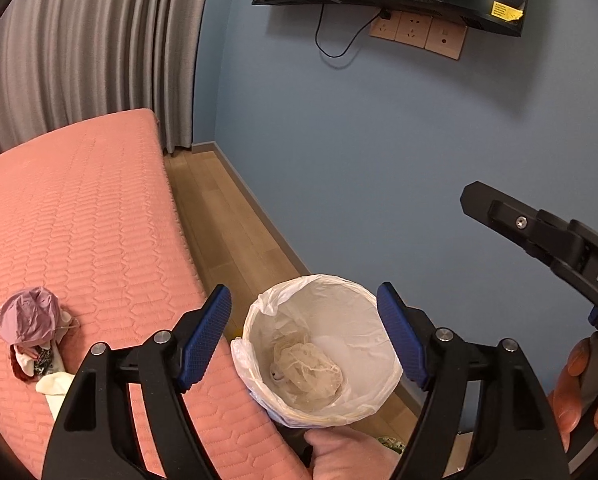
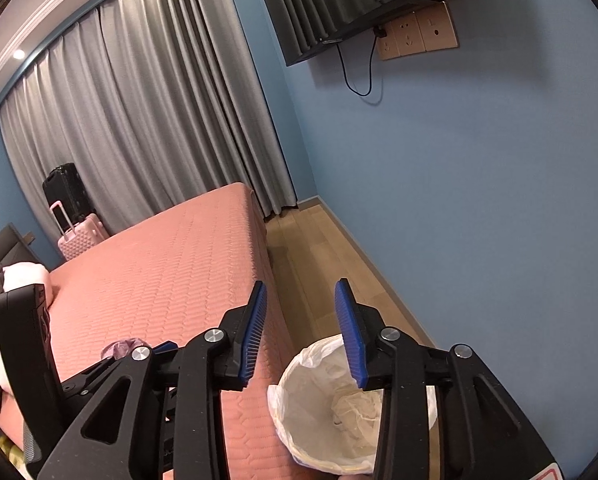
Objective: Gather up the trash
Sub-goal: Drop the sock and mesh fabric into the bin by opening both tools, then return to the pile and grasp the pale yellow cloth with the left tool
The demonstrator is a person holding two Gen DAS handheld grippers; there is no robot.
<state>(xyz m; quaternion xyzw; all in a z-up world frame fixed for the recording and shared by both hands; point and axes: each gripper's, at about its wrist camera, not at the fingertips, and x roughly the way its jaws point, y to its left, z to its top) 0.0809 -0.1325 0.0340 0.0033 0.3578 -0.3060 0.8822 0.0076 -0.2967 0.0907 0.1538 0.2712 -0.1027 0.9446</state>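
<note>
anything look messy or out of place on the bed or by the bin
Yes: a crumpled pile of purple bag, white cloth and scraps lies loose on the pink bed. The lined bin holds only one wadded wrapper.

Pink quilted bed — crumpled trash heap on it; bin alongside.

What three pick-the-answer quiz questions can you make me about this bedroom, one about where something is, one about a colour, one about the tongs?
1. Where is the bin?
A. On the bed
B. On the floor beside the bed
C. Under the curtain

2. What colour is the bed cover?
A. Green
B. White
C. Pink

3. How are the left tongs?
A. Open, holding nothing
C. Shut tight
B. Squeezing a sock

Answers: 1 B, it stands against the bed's edge. 2 C, the quilted cover is salmon pink. 3 A, the blue pads stand wide apart with only the bin seen beyond them.
</note>
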